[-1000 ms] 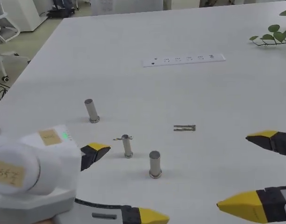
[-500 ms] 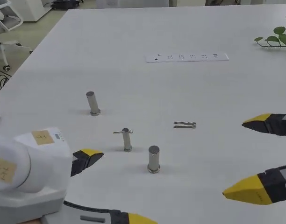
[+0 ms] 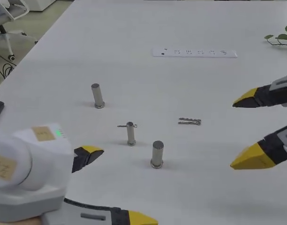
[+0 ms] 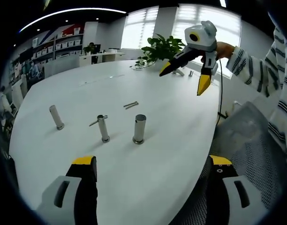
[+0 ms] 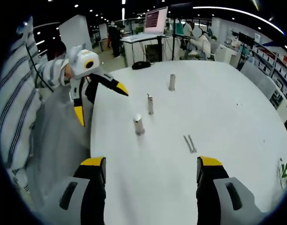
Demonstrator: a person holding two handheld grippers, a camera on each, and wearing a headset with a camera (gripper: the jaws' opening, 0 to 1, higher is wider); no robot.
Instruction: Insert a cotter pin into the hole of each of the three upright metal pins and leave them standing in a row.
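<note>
Standing in a slanted row on the white bench (image 3: 134, 33) are three upright grey metal pins, set toward its left edge. The far metal pin (image 3: 97, 95) and the near metal pin (image 3: 157, 154) are bare. The middle metal pin (image 3: 130, 135) is crossed near its top by a thin cotter pin (image 3: 126, 125). Two loose cotter pins (image 3: 189, 122) are laid flat side by side, well apart from the row on its right.

A long white power strip (image 3: 194, 52) is placed toward the far edge, and a green leafy plant (image 3: 280, 37) is seen at the far right corner. An office chair (image 3: 3, 14) stands off the left edge. The near metal pin stands between the left gripper (image 3: 116, 185) and the loose cotter pins.

The left gripper is held at the near edge, its yellow-tipped jaws spread wide and empty. The right gripper (image 3: 236, 134) is held in the air over the right side, its jaws likewise wide apart and empty.

Against the picture of a second ago, the right gripper is found farther from the near edge, while the pins and loose cotter pins are unmoved relative to one another.

Handwriting on the tan stickers (image 3: 42, 133) of the left gripper cannot be read. The marks on the power strip are too small to be made out.
</note>
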